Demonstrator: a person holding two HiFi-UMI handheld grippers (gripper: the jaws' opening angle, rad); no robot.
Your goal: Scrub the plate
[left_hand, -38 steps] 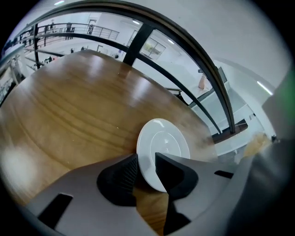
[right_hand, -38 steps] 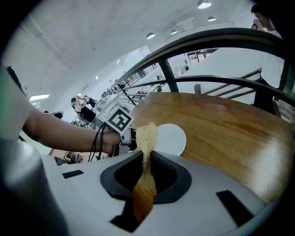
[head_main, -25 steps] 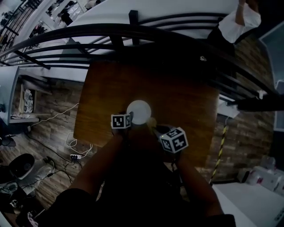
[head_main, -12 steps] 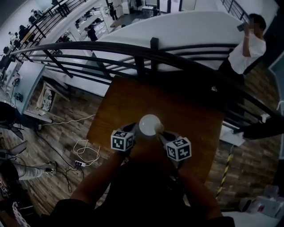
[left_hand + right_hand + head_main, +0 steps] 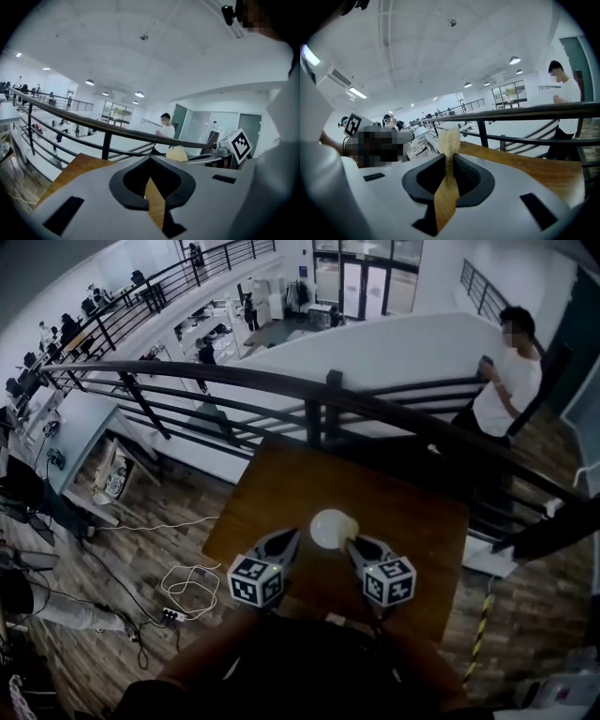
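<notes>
A small white plate (image 5: pixel 326 529) lies on the brown wooden table (image 5: pixel 412 521). My left gripper (image 5: pixel 292 534) hangs above the table just left of the plate. Its jaws are shut, and in the left gripper view (image 5: pixel 150 159) nothing shows between them; the plate is hidden from that view. My right gripper (image 5: pixel 352 542) is just right of the plate, shut on a yellowish sponge (image 5: pixel 350 524) that overlaps the plate's right rim. In the right gripper view the sponge (image 5: pixel 449 139) sticks up from the closed jaws (image 5: pixel 450 157). The left gripper view shows the sponge (image 5: pixel 177 153) too.
A black metal railing (image 5: pixel 328 395) runs just beyond the table's far edge, with a drop to a lower floor behind it. A person in a white shirt (image 5: pixel 506 381) stands at the back right. Cables and a power strip (image 5: pixel 173 601) lie on the wooden floor to the left.
Both grippers have risen toward the camera, their marker cubes now larger. The plate has stayed on the table. The head view has tilted up and brightened.
</notes>
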